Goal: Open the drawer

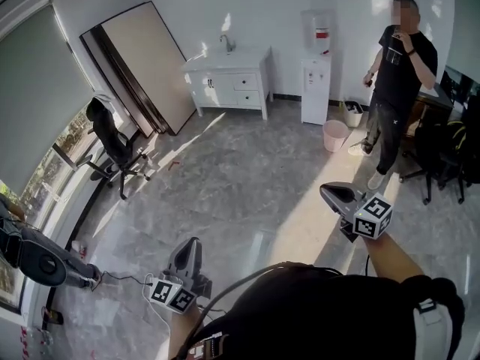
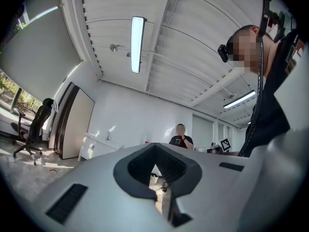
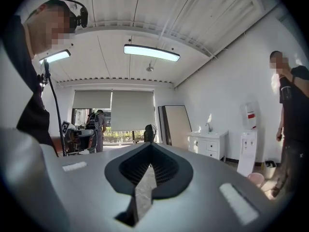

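Head view is taken up mostly by a grey marbled floor, and a low white sink cabinet is seen at its far side, set against the white wall. A metal tap is mounted on the cabinet's top. Two white drawers are stacked one above the other in the right half of the cabinet. Both fronts are seen flush with the cabinet face, so neither is pulled out. A small dark pull can just be made out on each front in the right gripper view. A tall white water dispenser is placed just beside the cabinet, on the drawer side, and a person in black clothes is stood further right.

Both tools are held well apart from the cabinet, with open floor between. The grey left tool is seen low in the picture and the grey right tool higher at the right. The jaws of each are brought together, and nothing is clamped between them.
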A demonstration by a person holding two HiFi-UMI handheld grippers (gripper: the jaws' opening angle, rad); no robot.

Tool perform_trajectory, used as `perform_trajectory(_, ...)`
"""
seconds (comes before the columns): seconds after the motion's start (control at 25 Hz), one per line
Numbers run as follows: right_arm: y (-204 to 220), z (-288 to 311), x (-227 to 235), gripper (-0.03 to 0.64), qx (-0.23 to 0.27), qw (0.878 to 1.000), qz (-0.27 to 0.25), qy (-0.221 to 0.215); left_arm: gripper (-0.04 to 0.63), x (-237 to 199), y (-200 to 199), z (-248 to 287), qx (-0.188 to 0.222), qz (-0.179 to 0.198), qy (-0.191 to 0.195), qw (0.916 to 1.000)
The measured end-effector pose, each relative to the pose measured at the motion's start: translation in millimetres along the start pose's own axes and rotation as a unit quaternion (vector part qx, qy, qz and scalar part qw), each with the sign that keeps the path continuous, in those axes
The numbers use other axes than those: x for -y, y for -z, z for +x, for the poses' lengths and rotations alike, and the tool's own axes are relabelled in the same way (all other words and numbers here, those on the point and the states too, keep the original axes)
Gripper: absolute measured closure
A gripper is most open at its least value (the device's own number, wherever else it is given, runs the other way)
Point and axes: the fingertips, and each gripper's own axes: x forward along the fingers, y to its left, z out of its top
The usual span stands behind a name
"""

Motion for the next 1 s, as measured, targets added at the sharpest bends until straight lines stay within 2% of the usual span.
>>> perform_trajectory(0.28, 3, 71, -7, 0.621, -0.021, 1.0, 0.0, 0.0, 0.601, -75, -5, 1, -0.004, -0.015, -0.011, 0.9998)
perform_trajectory(0.48, 8, 104, 16, 0.621, -0.025, 1.0, 0.004, -0.011, 0.601, -96, 2, 24, -0.006, -0.028, -0.018, 0.9994)
perform_trajectory(0.76, 14, 134, 99, 0.621, -0.016, 0.999, 0.001, -0.043, 0.601, -103, 9, 100, -0.009, 0.002, -0.047, 0.9988)
perform_trajectory(1.0, -3, 158, 184, 0.621, -0.015, 0.997, -0.019, -0.075, 0.601, -92, 6, 184, 0.003, 0.005, -0.07, 0.9975)
